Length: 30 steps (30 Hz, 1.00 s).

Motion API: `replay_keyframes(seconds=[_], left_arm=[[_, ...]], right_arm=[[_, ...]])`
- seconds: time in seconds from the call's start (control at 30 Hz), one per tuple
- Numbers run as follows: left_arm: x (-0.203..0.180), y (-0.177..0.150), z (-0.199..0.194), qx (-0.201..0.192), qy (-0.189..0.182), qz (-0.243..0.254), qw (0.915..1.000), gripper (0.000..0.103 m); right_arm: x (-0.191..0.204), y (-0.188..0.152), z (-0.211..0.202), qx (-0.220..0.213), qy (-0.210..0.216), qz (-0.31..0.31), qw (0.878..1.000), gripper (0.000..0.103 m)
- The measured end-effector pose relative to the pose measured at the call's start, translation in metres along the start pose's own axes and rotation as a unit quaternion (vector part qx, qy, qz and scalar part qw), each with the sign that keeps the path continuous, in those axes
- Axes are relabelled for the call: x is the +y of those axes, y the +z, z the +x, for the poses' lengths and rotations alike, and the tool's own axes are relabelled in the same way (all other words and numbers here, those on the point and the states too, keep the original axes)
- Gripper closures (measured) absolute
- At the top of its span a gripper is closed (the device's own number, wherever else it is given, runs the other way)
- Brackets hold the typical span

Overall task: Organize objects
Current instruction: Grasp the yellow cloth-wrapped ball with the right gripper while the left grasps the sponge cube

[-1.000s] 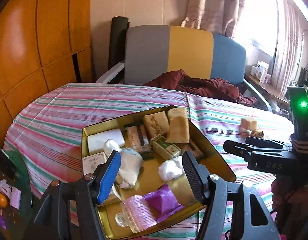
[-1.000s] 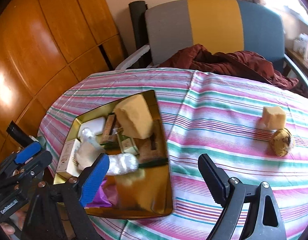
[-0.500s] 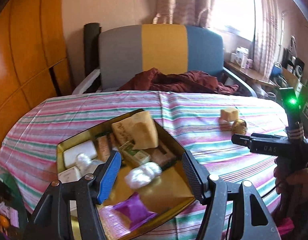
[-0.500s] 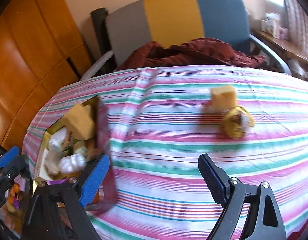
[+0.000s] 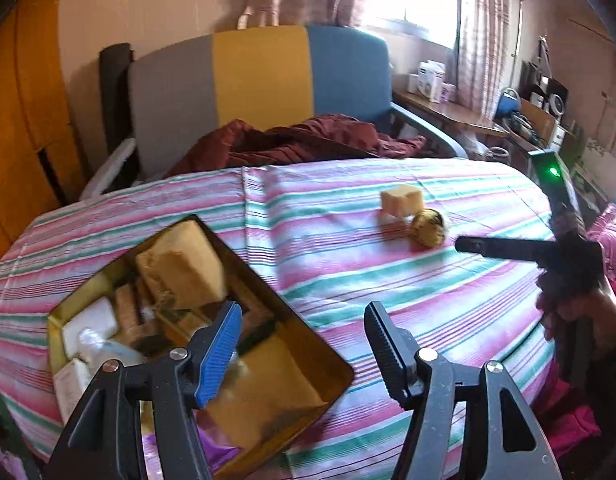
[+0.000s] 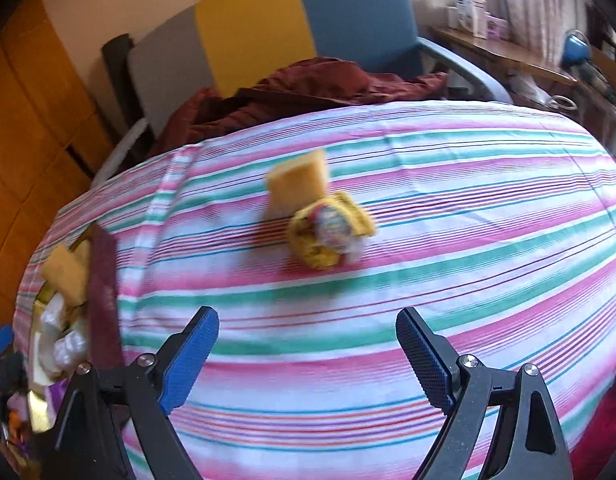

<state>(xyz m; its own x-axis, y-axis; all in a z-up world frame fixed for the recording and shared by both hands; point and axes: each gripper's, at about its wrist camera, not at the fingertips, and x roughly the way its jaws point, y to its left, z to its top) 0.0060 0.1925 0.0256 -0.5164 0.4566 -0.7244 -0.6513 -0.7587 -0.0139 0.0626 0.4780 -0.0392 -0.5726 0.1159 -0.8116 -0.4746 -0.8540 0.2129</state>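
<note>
A gold tin tray (image 5: 332, 360) (image 6: 37, 408) holds several soaps and small packets at the table's left. A yellow block (image 5: 402, 200) (image 6: 297, 184) and a round yellow wrapped item (image 5: 428, 227) (image 6: 328, 232) lie side by side on the striped cloth, right of the tray. My left gripper (image 5: 301, 334) hovers open over the tray's right rim, nothing between its fingers. My right gripper (image 6: 308, 354) stands wide open above bare cloth, short of the two yellow items. In the left wrist view, the right gripper's finger (image 5: 504, 246) reaches in just right of the wrapped item.
The striped tablecloth (image 5: 388, 280) covers a rounded table. Behind it stands a grey, yellow and blue chair (image 5: 259, 80) with a dark red cloth (image 5: 299, 142) on it. A cluttered side shelf (image 5: 468, 112) runs at the right. A hand (image 5: 580, 308) holds the right gripper.
Both grippers have swung to the right across the table. The tray has slid to the left in both views, and the two yellow items now sit ahead of the right gripper, closer.
</note>
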Motion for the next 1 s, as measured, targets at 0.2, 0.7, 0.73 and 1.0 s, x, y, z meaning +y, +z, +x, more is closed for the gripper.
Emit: replay_keyframes(seconds=[0.2,0.7,0.73,1.0], left_arm=[[-0.009,0.003,0.011,0.011,-0.021,0.001,0.9997,0.038],[-0.024,0.030,0.044,0.032,-0.063,-0.001,0.9975,0.039],[-0.027,0.034,0.047,0.033,-0.067,-0.001,0.9972,0.039],[-0.046,0.061,0.085,0.064,-0.105,-0.030,0.9920,0.039]], right_arm=[[-0.006,0.024,0.026,0.008,-0.021,-0.013,1.000,0.012],[0.012,0.055,0.086,0.056,-0.034,-0.119,0.991,0.058],[0.012,0.053,0.082,0.056,-0.031,-0.121,0.991,0.061],[-0.017,0.026,0.033,0.048,-0.029,-0.111,0.992,0.063]])
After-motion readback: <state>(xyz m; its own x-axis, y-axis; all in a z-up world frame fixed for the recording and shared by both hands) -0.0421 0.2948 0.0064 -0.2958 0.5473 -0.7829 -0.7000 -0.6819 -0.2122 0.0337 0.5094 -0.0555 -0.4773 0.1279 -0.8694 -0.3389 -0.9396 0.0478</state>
